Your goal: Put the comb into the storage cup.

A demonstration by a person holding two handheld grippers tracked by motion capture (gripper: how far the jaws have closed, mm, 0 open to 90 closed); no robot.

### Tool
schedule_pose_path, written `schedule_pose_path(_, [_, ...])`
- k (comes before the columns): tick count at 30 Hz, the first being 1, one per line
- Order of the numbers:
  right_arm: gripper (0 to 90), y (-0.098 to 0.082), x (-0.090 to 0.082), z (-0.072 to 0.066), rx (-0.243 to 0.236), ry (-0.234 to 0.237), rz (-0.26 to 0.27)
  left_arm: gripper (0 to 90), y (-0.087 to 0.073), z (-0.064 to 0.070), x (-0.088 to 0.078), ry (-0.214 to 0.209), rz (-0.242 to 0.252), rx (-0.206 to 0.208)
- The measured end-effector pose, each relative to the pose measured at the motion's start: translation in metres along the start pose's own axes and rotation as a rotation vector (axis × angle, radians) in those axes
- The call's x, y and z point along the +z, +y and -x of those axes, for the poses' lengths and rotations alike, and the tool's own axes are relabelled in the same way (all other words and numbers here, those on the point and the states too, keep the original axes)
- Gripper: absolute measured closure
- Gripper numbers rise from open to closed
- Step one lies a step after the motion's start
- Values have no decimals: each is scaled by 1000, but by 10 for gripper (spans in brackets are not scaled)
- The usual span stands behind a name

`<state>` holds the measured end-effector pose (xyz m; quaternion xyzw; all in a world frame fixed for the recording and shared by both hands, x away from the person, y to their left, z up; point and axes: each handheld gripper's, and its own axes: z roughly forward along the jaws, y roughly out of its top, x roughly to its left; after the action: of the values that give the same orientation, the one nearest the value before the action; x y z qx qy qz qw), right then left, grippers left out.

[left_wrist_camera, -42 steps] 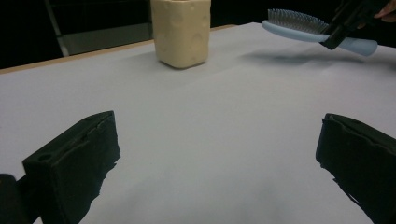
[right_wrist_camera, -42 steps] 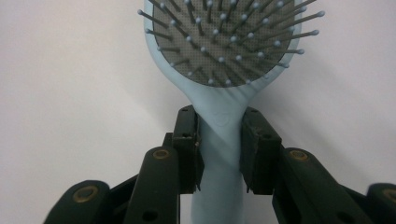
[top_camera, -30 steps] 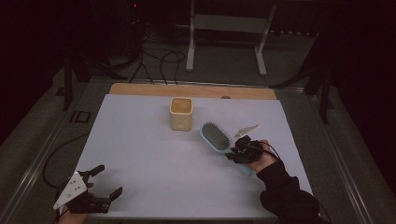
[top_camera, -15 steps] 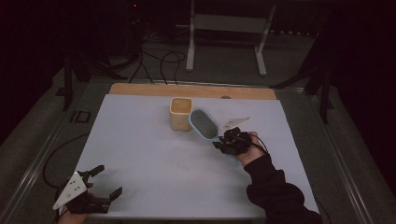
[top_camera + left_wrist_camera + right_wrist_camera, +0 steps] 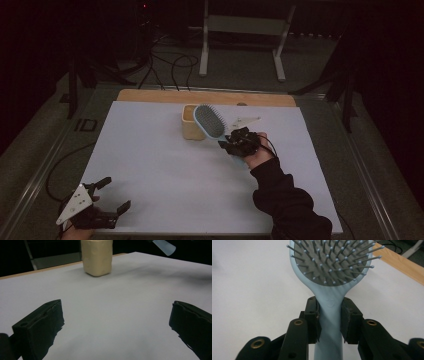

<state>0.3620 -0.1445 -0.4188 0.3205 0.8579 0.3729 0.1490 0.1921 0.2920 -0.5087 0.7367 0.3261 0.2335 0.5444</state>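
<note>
The right gripper [image 5: 231, 142] is clamped on the neck of the hairbrush [image 5: 210, 121], one jaw pressed to each side of the handle. It is carried above the tabletop [image 5: 150, 155], just right of the cream cup [image 5: 190, 122], with the black-sleeved forearm reaching in from the near edge. The left gripper [image 5: 112, 195] sits low at the tabletop's near left corner, far from the cup, its jaws spread wide with nothing between them.
</note>
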Motion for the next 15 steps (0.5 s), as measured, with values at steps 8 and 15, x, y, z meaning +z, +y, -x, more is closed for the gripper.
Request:
schedule_pose_path(8, [706,22,1,-1,-8,-1,42,0,0,0,0,-2,-2,-3])
schedule_pose_path(15, [706,40,4,-1,-17,5,75,0,0,0,0,-2,0,-5])
